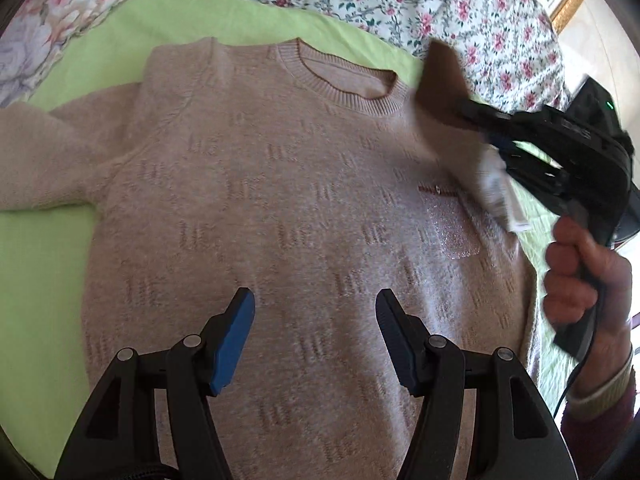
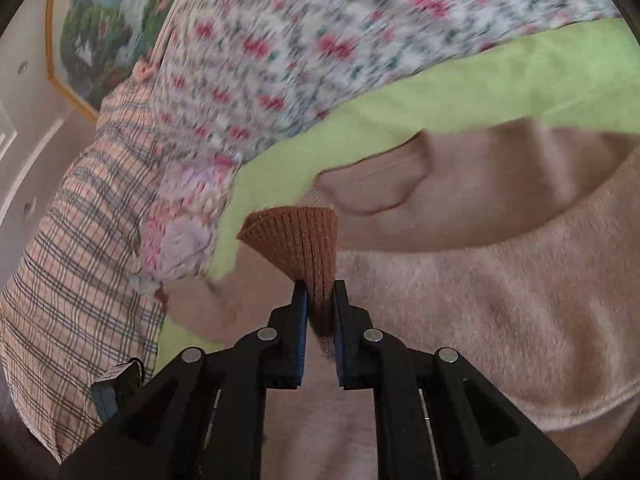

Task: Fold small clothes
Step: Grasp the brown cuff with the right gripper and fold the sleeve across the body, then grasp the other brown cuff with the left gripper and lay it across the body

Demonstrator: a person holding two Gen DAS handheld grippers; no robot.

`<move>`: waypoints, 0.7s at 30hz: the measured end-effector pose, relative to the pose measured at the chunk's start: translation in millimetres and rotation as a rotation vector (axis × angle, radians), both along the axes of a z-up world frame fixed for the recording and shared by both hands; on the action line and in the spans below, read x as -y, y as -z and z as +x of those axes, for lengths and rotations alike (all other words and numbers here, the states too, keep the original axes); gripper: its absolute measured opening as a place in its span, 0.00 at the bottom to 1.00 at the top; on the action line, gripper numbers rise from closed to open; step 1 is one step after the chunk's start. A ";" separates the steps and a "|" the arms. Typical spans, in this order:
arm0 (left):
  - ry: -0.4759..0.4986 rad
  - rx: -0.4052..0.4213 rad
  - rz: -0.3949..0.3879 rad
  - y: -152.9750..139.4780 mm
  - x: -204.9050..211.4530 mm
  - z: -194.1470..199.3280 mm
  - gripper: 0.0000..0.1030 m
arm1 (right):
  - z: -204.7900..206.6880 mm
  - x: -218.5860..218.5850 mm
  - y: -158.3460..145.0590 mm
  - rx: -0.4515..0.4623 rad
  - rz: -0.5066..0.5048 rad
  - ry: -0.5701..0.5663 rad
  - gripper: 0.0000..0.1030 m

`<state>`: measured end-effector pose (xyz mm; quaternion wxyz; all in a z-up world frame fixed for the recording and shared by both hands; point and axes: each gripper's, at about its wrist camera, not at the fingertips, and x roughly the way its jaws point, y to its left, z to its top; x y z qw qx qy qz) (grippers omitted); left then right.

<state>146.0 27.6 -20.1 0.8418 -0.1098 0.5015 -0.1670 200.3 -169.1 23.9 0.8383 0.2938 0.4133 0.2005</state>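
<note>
Bedding first: floral sheet (image 1: 400,4) is covering the bed, with a lime green cloth (image 1: 48,264) lying over it. Plaid pillow (image 2: 72,248) is sitting at the left edge of the right wrist view, with a gold-framed picture (image 2: 92,28) hanging on the wall behind it.

Beige knit sweater (image 1: 280,208) is lying front-up on the green cloth, neckline (image 1: 344,84) pointing away from the left camera, one sleeve (image 1: 52,160) stretching out to the left. Glittery chest pocket (image 1: 452,228) is showing on the right side of the front.

Right gripper (image 2: 320,292) is pinching the ribbed cuff (image 2: 296,240) of the other sleeve; its fingers (image 2: 301,320) are nearly together with only the knit between them. In the left wrist view that cuff is being held up off the sweater near the neckline's right end, blurred. Right hand (image 1: 576,276) is wrapping the handle at the sweater's right edge. White tag (image 1: 500,192) is hanging under that gripper, too blurred to tell what it is attached to.

Left gripper (image 1: 316,340) is hovering over the lower front of the sweater, fingers (image 1: 234,340) spread wide apart and gripping nothing. Cannot tell whether the tips are touching the knit.
</note>
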 end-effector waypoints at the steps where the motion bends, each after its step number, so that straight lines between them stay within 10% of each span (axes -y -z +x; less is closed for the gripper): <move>1: -0.001 0.005 -0.005 -0.7 -3.1 -1.5 0.65 | 6.1 -11.4 6.1 -0.013 0.012 -0.018 0.12; 10: -0.014 -0.065 -0.124 17.7 -10.2 17.5 0.71 | 5.0 -31.3 43.1 -0.112 0.033 -0.047 0.41; 18: -0.087 -0.130 -0.225 26.2 18.1 62.5 0.88 | -36.1 36.7 16.4 -0.040 -0.005 0.130 0.42; 21: -0.140 -0.111 -0.231 24.6 18.3 74.5 0.78 | -56.0 63.0 14.3 -0.034 -0.014 0.187 0.42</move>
